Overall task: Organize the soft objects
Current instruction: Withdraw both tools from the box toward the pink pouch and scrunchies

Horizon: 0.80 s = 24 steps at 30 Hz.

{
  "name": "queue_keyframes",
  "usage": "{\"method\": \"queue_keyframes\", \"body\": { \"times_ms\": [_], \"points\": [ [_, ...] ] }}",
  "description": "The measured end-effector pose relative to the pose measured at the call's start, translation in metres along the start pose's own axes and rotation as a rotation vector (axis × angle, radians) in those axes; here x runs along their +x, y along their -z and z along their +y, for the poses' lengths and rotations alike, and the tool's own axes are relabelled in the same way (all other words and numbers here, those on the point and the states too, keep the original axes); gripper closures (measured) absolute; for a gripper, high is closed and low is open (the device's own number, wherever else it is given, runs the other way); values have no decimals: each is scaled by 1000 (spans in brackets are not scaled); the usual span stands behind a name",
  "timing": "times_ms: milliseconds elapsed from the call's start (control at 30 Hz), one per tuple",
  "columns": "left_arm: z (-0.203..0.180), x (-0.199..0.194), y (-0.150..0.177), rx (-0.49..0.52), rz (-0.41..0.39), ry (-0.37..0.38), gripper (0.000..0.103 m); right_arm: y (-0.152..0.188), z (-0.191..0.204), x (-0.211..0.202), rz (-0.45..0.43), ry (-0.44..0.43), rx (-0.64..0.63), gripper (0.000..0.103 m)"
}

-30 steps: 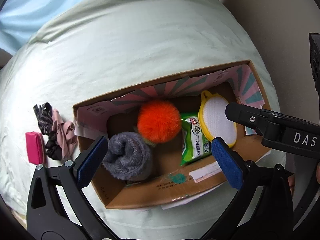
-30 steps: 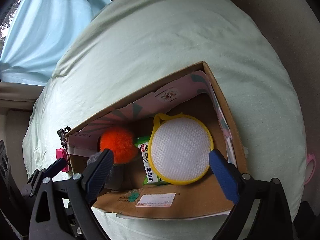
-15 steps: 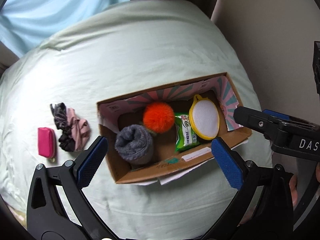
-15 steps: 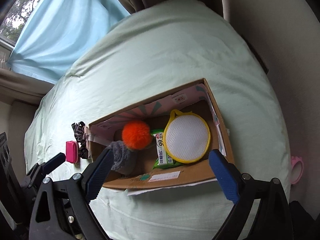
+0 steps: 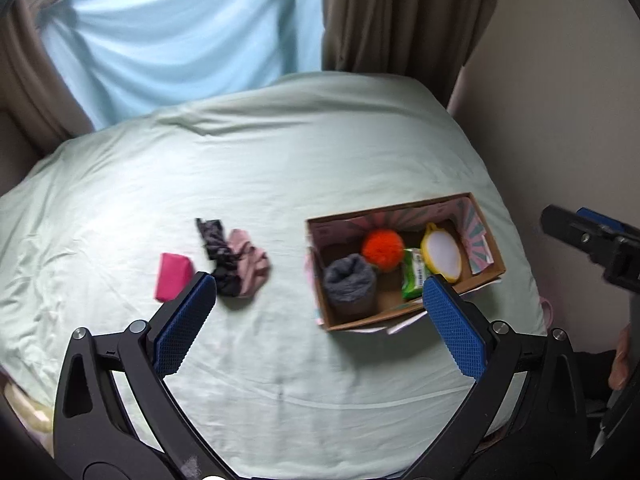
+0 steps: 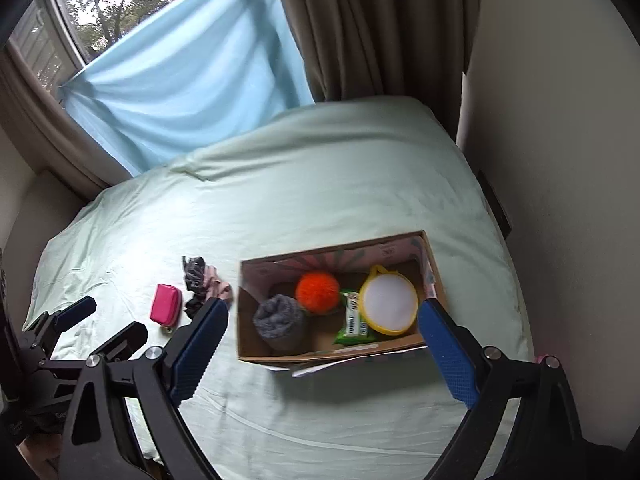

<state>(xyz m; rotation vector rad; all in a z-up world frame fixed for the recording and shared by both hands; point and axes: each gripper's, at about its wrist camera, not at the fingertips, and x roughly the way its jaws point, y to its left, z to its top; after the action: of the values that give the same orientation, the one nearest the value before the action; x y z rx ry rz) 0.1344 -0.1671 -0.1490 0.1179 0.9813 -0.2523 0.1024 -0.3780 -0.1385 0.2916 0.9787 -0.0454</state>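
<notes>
A cardboard box [image 5: 490,268] [image 6: 248,340] lies on the pale green bed. It holds a grey rolled sock [image 5: 350,282] [image 6: 280,320], an orange pompom [image 5: 383,249] [image 6: 318,291], a green wipes pack [image 5: 414,276] [image 6: 354,318] and a yellow-rimmed white pad [image 5: 442,252] [image 6: 387,305]. Left of the box lie black and pink scrunchies [image 5: 236,264] [image 6: 200,284] and a magenta pouch [image 5: 173,276] [image 6: 166,304]. My left gripper [image 5: 320,320] and right gripper [image 6: 322,350] are both open and empty, high above the bed.
The bed sheet [image 5: 280,168] [image 6: 320,184] spreads wide around the box. A blue cloth [image 6: 180,92] and brown curtain [image 6: 372,28] hang at the window behind. A wall [image 6: 560,160] runs along the bed's right side.
Both grippers have risen and pulled back from the box, so the box looks smaller and the scrunchies, pouch, curtains and window have come into view. Both stay open.
</notes>
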Motion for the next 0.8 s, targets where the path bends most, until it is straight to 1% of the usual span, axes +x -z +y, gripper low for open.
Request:
{"method": "queue_keyframes", "body": {
  "times_ms": [100, 200, 267, 333, 467, 567, 800],
  "points": [
    [35, -20, 11, -34, -21, -17, 0, 4, 26, -17, -42, -2, -29, 8],
    [73, -35, 21, -65, -41, -42, 0, 10, 62, -29, -89, 9, -98, 8],
    [96, -43, 27, -82, -52, -55, 0, 14, 83, -31, -113, 31, -137, 8],
    [122, -47, 33, -101, -57, -64, 0, 19, 104, -29, -124, 35, -156, 8],
    [167, -46, 42, -119, -47, -68, 0, 27, 139, -21, -129, -1, -140, 8],
    [197, -39, 48, -118, -35, -71, 0, 34, 167, -9, -124, 4, -140, 8],
    [258, -7, 54, -121, -4, -46, 0, 45, 226, 35, -105, -5, -127, 8]
  ]
}}
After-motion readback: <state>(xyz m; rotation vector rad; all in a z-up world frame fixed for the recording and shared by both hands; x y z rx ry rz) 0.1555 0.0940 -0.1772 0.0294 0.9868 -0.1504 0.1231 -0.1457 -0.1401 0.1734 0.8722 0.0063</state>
